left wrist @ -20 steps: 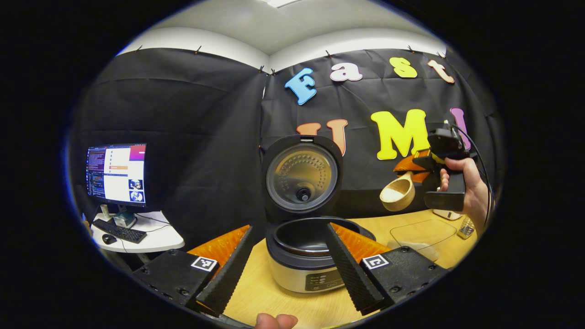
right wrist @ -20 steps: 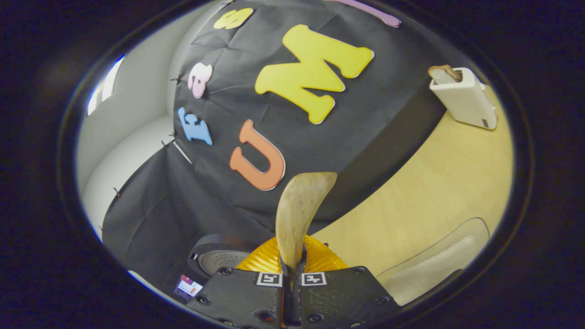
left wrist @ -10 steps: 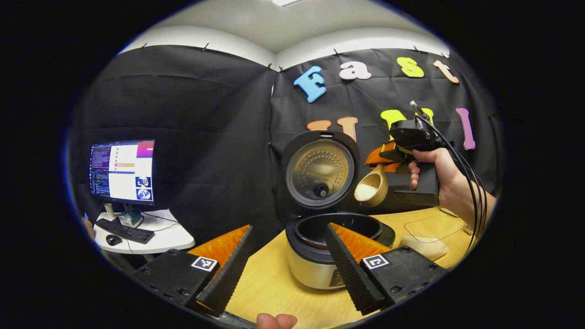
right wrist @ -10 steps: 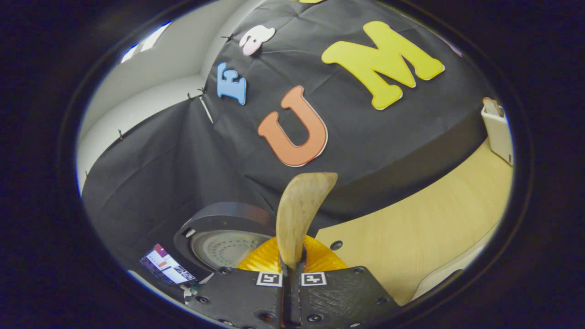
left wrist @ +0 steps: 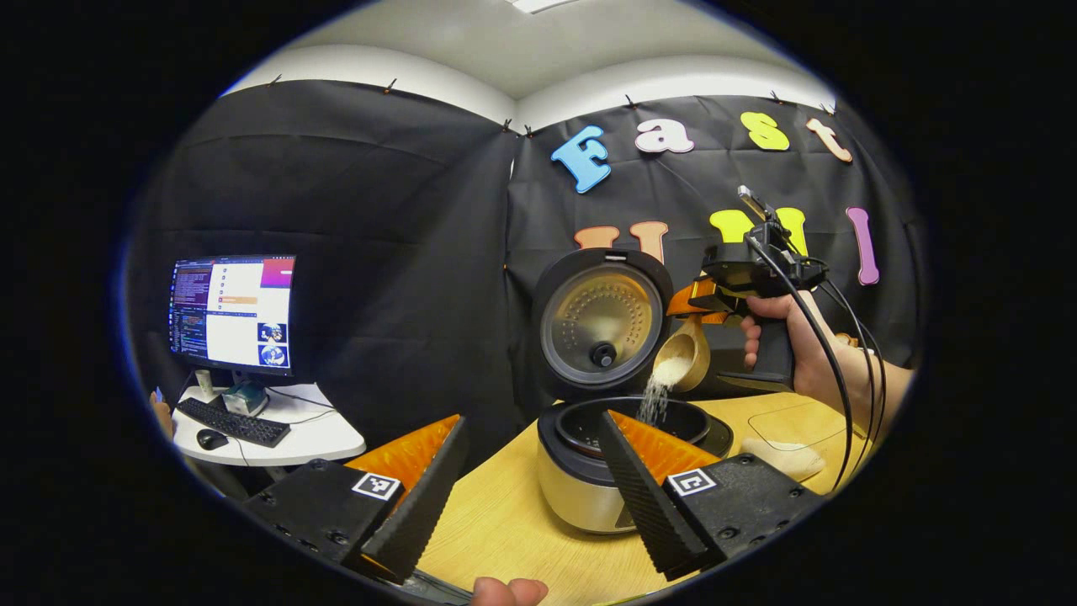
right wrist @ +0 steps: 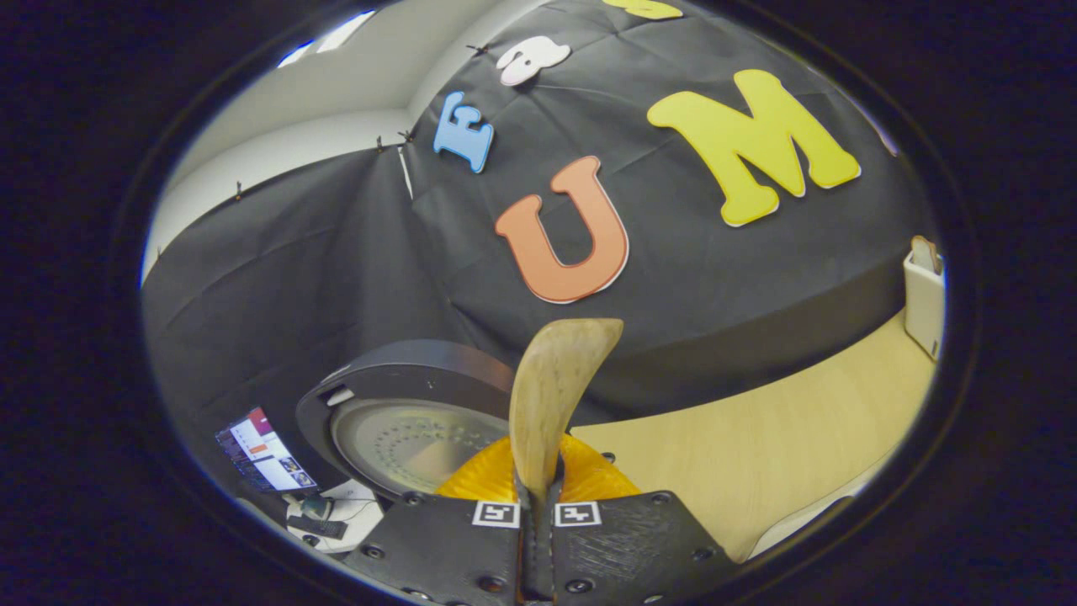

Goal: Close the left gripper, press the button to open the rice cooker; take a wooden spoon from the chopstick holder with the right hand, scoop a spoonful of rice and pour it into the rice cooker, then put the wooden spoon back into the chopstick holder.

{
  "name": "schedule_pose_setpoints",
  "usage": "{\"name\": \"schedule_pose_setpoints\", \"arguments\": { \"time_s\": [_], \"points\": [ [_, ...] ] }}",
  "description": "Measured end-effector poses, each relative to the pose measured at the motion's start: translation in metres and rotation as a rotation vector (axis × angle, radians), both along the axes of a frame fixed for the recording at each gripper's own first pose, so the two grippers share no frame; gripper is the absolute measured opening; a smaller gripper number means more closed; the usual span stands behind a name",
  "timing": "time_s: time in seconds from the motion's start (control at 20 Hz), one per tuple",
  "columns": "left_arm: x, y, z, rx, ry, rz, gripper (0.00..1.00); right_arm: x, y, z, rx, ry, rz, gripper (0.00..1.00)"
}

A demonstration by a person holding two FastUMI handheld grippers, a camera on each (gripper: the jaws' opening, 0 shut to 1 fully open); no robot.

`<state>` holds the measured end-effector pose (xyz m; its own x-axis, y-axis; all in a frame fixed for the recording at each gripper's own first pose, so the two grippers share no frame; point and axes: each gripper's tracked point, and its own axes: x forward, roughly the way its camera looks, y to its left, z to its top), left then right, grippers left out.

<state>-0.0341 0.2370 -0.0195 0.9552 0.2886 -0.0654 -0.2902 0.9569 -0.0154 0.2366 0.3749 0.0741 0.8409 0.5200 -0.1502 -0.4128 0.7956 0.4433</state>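
One rice cooker (left wrist: 589, 471), one wooden spoon (left wrist: 683, 362), perhaps one toaster (right wrist: 923, 295).

- Even overhead light from ceiling panel (left wrist: 538, 4); soft shadows.
- Strong fisheye bending at edges.
- Monitor (left wrist: 234, 313) glows brightly, beyond the fingers.
- Focus sharp.

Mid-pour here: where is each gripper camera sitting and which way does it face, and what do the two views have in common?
Left gripper view: rides the left gripper, back from the table, facing the open rice cooker; its spread fingers show, plus the right gripper tipping the wooden spoon, rice falling.
Right gripper view: rides the right gripper, tilted, facing the booth wall; fingers clamp the spoon handle.
Shared: the cooker's raised lid, the monitor, the table.
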Motion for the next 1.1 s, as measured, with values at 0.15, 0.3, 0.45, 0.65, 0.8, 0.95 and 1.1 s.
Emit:
{"name": "schedule_pose_setpoints", "arguments": {
  "time_s": [0.15,0.3,0.45,0.65,0.8,0.95,1.1],
  "points": [
    [-0.002,0.001,0.003,0.006,-0.003,0.008,0.99,-0.001,0.0,0.0,-0.026,-0.016,-0.004,0.0],
    [-0.003,0.0,0.007,0.015,-0.006,0.016,0.99,-0.003,0.003,0.002,-0.075,-0.06,0.003,0.0],
    [-0.002,-0.001,0.007,0.016,-0.007,0.012,0.99,-0.001,0.006,0.003,-0.09,-0.076,0.004,0.0],
    [-0.003,0.002,0.007,0.016,-0.006,0.017,0.99,-0.003,0.011,0.004,-0.137,-0.101,0.01,0.01],
    [-0.001,0.001,0.006,0.017,-0.002,0.014,0.99,-0.006,0.013,0.008,-0.168,-0.141,0.011,0.0],
    [-0.002,-0.001,0.006,0.022,-0.003,0.012,0.99,-0.009,0.016,0.014,-0.207,-0.184,0.018,0.0],
    [-0.002,0.002,0.005,0.019,0.001,0.022,0.99,-0.013,0.024,0.015,-0.233,-0.2,0.037,0.01]
  ]
}}
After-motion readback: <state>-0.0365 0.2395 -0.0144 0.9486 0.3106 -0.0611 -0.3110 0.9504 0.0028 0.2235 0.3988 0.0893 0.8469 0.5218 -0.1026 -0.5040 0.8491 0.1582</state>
